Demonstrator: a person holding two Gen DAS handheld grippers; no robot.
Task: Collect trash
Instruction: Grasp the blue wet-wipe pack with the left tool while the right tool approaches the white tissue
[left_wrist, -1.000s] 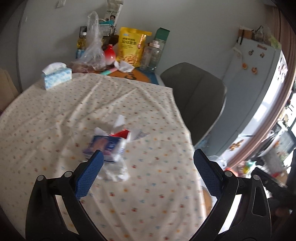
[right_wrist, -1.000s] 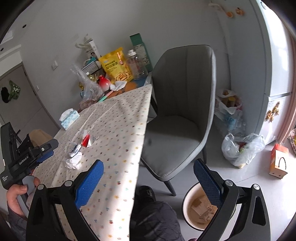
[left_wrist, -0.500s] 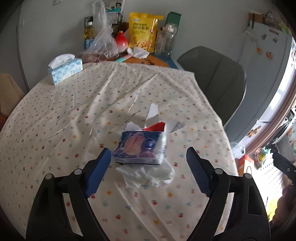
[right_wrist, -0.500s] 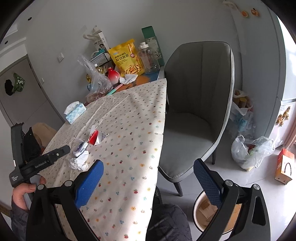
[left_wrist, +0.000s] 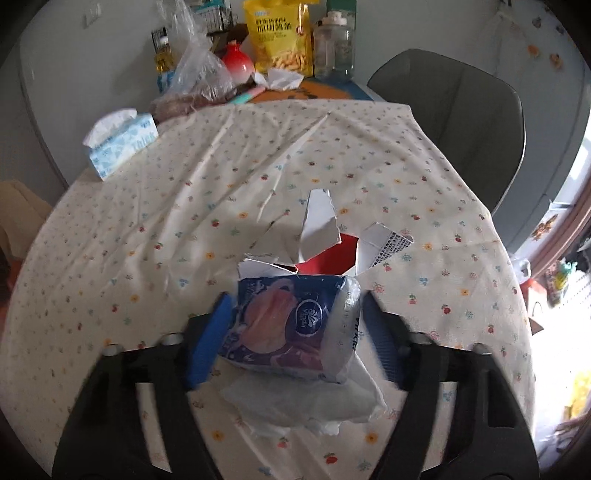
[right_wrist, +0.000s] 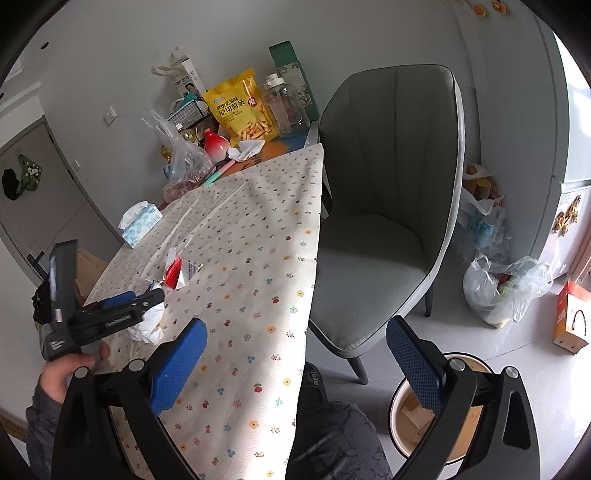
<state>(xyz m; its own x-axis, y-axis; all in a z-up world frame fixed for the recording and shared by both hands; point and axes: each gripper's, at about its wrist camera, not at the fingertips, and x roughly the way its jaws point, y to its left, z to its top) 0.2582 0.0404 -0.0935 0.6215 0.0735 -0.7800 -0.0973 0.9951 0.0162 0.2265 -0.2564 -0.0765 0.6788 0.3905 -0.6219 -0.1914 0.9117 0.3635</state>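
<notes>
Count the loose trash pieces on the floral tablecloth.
3: blue tissue wrapper between the closing left gripper jaws, crumpled white tissue under it, torn red-and-white carton just beyond. Back clutter may hide more.

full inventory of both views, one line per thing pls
tissue pack: 1, blue, between left jaws, which are closing
crumpled tissue: 1, white, under the pack
torn carton: 1, red and white, behind the pack
tissue box: 1, pale blue, table's far left
snack bag: 1, yellow, far end
jar: 1, clear, beside the bag
chair: 1, grey, beside the table
bin: 1, white, on the floor
left gripper: 1, black, blue pads
right gripper: 1, open, empty
</notes>
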